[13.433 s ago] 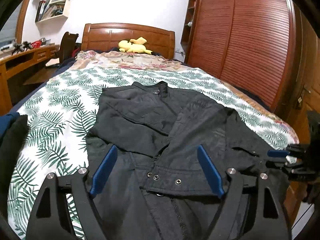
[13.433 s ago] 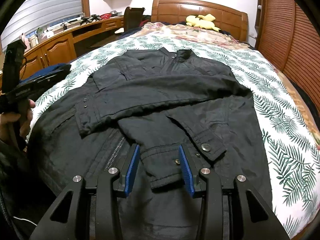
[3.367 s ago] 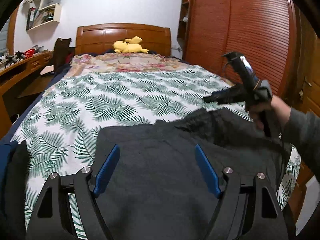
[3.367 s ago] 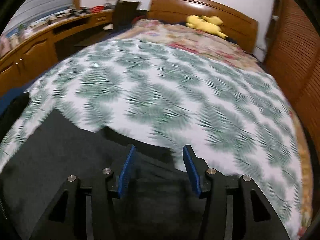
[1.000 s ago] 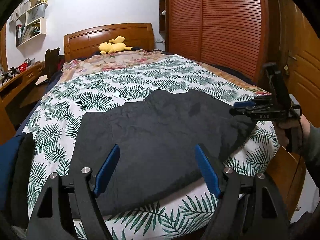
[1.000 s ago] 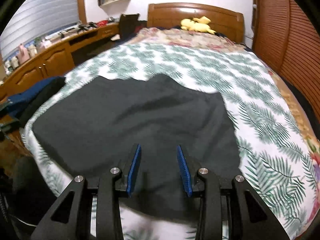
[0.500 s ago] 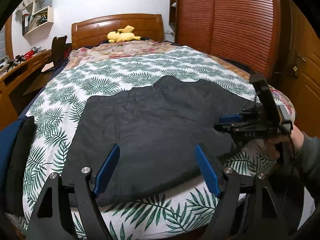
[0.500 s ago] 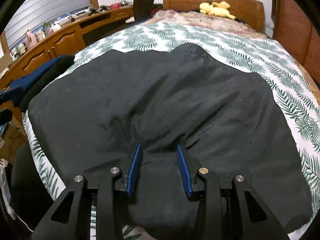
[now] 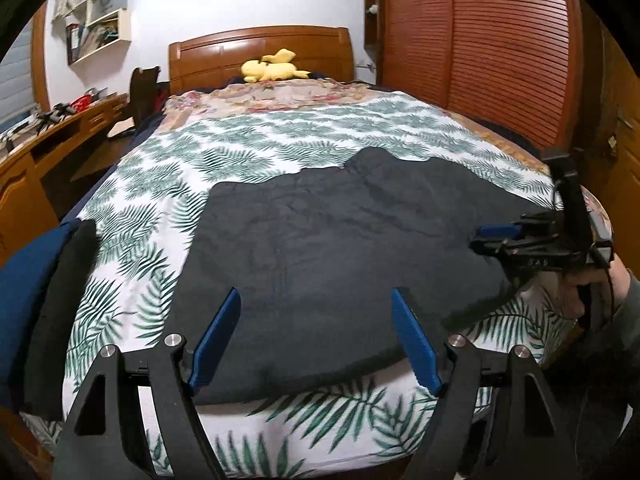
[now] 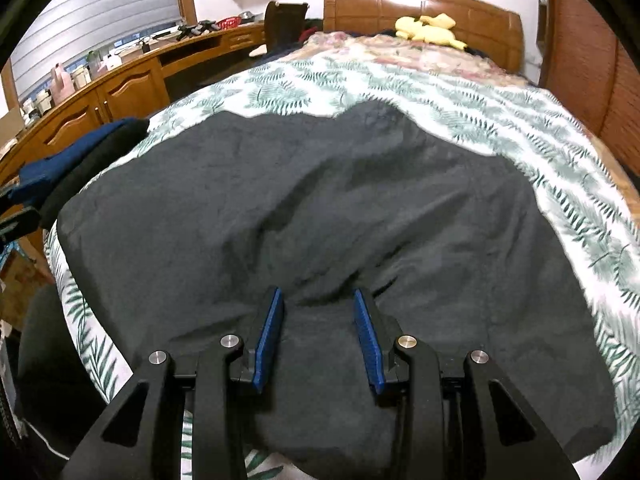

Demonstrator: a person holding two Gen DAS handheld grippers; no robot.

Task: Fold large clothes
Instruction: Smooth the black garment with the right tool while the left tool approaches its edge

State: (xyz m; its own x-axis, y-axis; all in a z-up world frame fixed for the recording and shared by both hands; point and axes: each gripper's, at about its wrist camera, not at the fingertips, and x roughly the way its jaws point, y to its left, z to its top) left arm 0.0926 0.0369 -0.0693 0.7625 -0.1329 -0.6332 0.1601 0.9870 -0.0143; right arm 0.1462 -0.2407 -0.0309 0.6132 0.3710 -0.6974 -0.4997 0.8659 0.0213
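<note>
A large black jacket [image 9: 336,248] lies folded and face down on the near end of the bed; it also fills the right wrist view [image 10: 312,208]. My left gripper [image 9: 316,332] is open and empty, hovering above the jacket's near edge. My right gripper [image 10: 318,320] is partly open, with the jacket's near right edge bunched between its blue fingers [image 10: 270,332]. In the left wrist view the right gripper [image 9: 504,236] sits at the jacket's right edge, held by a hand.
The bed has a fern-print cover [image 9: 248,152] and a wooden headboard [image 9: 260,52] with a yellow plush toy [image 9: 272,70]. A stack of dark blue and black clothes [image 9: 36,280] lies at the bed's left corner. A wooden desk [image 10: 120,84] runs along the left, a wardrobe [image 9: 480,48] along the right.
The folded jacket has been laid down flat on the bed. My right gripper has moved low onto its right edge. My left gripper has drawn back slightly and stays open.
</note>
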